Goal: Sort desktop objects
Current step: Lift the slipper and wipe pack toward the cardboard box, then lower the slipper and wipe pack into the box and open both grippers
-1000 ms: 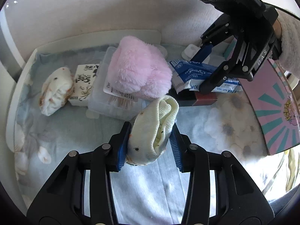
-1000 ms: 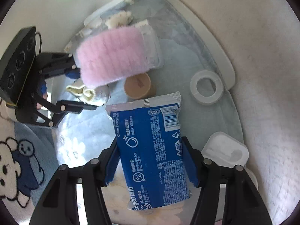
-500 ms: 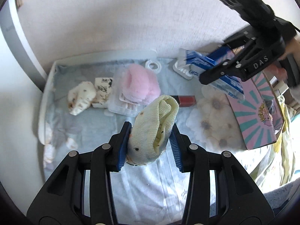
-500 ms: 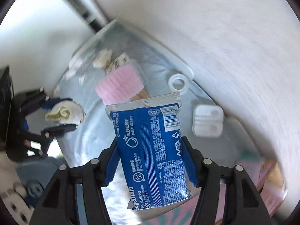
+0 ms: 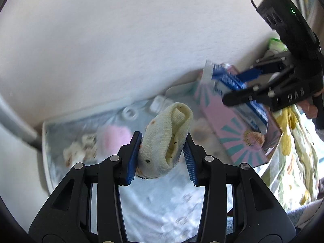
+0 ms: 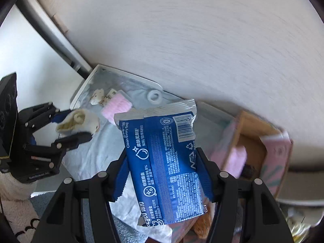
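- On the left, the left gripper (image 5: 163,160) is clamped on a rolled cream sock (image 5: 165,139), its blue pads pressing both sides. A second ago it hung just over the pink fluffy item (image 5: 116,138); now it has risen well clear, and the tray (image 5: 45,141) looks small beneath it.
- What stays behind on the tray's cloth: another rolled sock (image 5: 70,156), a small patterned packet (image 5: 89,141) beside it, the pink fluffy item on its clear box, and a white ring (image 5: 129,112) near the wall.
- To the right, the right gripper (image 6: 165,177) grips a blue wet-wipe pack (image 6: 162,166) across its width. It too has climbed, and the pack, which was low over the tray, now hangs over the open pink box (image 6: 261,158).
- My reading: both picks are made and both loads are in transit. The pack seems bound for that box; where the sock goes I cannot tell.
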Tool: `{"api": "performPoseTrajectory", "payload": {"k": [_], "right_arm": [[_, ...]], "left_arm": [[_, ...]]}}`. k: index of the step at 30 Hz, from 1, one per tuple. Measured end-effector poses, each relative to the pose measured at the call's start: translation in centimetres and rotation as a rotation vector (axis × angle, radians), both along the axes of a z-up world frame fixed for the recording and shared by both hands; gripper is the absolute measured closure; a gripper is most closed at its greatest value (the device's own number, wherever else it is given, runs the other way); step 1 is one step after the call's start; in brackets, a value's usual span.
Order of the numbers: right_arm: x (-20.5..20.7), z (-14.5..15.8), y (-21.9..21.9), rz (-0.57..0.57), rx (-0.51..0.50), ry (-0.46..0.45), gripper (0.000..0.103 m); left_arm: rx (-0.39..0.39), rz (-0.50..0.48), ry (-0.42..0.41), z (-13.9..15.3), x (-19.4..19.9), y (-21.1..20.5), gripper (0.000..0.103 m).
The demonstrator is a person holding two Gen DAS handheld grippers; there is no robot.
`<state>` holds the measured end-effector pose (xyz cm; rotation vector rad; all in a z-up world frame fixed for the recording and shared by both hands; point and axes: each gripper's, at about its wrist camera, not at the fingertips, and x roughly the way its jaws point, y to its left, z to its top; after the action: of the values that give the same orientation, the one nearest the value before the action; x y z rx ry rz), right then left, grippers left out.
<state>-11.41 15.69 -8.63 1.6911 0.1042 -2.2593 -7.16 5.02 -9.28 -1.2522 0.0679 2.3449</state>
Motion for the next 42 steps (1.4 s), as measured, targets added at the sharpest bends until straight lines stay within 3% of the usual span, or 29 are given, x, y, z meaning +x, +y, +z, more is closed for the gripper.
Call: {"api": "performPoseTrajectory", "payload": {"k": [10, 23, 35, 42], "right_arm": [[5.1, 0.3, 6.3, -0.166, -0.008, -0.005, 0.046], [9.9, -0.9, 12.4, -0.304, -0.015, -0.026, 0.046], [10.9, -4.2, 15.5, -0.35, -0.034, -0.068, 0.046], [10.1, -6.1, 17.2, -0.366, -0.048, -0.088, 0.046]], "left_arm": [[0.011, -0.143, 0.038, 1.5, -0.8, 7.0, 0.066], [-0.003, -0.255, 0.008, 1.2, -3.1, 15.1, 0.066], [-0.068, -0.326, -0.065, -3.3, -6.4, 25.2, 0.066], [-0.102, -0.333, -0.114, -6.0, -8.4, 28.1, 0.066]]}}
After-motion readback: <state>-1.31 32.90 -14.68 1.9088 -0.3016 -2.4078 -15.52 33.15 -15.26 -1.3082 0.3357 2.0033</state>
